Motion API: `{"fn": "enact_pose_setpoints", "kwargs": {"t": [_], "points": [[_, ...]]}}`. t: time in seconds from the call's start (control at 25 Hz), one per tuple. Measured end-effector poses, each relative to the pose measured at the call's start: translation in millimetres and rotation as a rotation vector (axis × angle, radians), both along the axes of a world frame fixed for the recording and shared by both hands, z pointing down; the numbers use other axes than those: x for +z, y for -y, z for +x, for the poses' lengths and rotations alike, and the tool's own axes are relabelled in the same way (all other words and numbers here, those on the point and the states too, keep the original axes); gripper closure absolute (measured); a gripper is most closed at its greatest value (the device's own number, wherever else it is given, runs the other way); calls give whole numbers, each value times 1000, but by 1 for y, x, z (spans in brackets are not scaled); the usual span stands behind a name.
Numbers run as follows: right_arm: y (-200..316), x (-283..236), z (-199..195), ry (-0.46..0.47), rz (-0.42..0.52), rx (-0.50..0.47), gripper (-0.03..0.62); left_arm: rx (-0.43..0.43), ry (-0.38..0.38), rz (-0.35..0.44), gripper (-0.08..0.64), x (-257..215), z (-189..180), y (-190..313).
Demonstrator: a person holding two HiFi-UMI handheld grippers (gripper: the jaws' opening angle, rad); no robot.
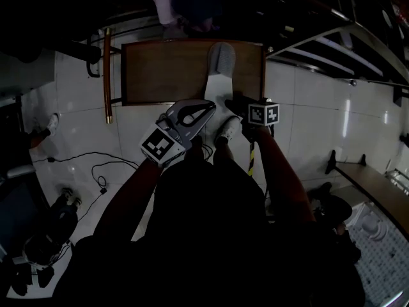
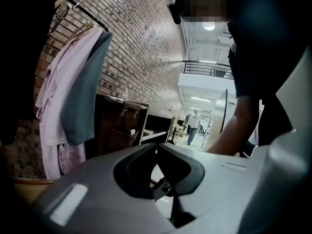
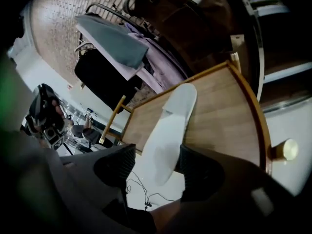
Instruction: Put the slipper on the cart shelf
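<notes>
Right gripper view showed my right gripper (image 3: 153, 164) with its jaws spread wide. The heel of the pale slipper (image 3: 170, 130) sat between them, and I saw no squeeze on it. The slipper lay lengthwise on the wooden cart shelf (image 3: 224, 121), toe inward and heel poking past the near edge. My left gripper (image 2: 156, 149) had its jaw tips together and held nothing.

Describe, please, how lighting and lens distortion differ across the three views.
Head view: underexposed, the person a near-black shape, only the pale slipper and floor tiles bright. Left gripper view: a ceiling lamp glares, the brick wall bows. Right gripper view: the cart shelf rim curves, the foreground blurs.
</notes>
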State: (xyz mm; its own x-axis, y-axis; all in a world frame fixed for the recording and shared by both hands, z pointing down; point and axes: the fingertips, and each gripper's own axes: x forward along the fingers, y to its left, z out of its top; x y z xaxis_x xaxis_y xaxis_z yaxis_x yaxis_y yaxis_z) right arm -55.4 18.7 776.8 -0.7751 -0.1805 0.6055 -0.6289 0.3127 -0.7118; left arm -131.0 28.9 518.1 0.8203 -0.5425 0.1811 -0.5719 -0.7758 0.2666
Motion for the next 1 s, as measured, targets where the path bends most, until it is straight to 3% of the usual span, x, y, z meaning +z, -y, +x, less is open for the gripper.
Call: {"fn": "enact_pose_setpoints", "kwargs": {"t": [0.2,0.48,0.84,1.0], "points": [[4,34,3,-13,-91,6,316,-3,-2,-23,546,9,1,4],[2,48,-12,29,-172,-42,316,-18,-16,-30,546,15,0,16],[8,52,-35,113,-263,-35,316,-28,-12,-60,546,27,-3,25],[4,57,-44,100,-317,-62,330,-34,-10,-67,546,31,-6,26]]}}
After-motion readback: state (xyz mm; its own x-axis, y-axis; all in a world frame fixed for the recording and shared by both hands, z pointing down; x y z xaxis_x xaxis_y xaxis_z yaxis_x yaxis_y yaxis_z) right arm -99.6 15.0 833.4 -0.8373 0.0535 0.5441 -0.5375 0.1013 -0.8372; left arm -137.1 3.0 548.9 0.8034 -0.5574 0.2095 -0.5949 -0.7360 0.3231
